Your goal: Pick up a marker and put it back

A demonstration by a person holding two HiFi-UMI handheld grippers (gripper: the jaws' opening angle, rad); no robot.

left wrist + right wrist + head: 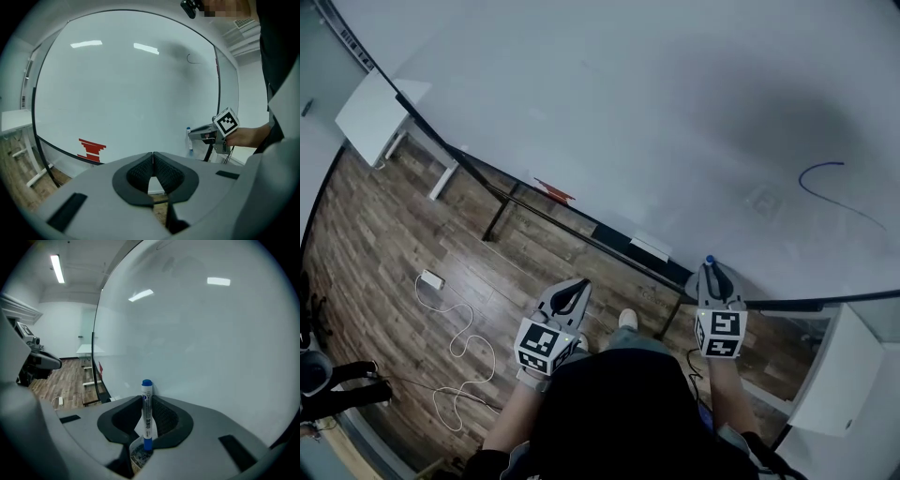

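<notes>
A white marker (147, 413) with a blue cap stands upright between the jaws of my right gripper (146, 406), which is shut on it. In the head view the blue cap (710, 260) pokes out past the right gripper (715, 281), close to the whiteboard (656, 112) near its lower edge. The left gripper view shows the same marker (189, 140) held upright by the whiteboard (131, 93). My left gripper (152, 161) is shut with nothing between its jaws; in the head view the left gripper (570, 298) hangs below the board's tray (609, 236).
A blue line (827, 178) is drawn on the board at the right. A white eraser (651, 247) lies on the tray. Red stripes (92, 148) mark the board's lower left. A white table (377, 114) stands at the left; a power strip with cable (433, 279) lies on the wood floor.
</notes>
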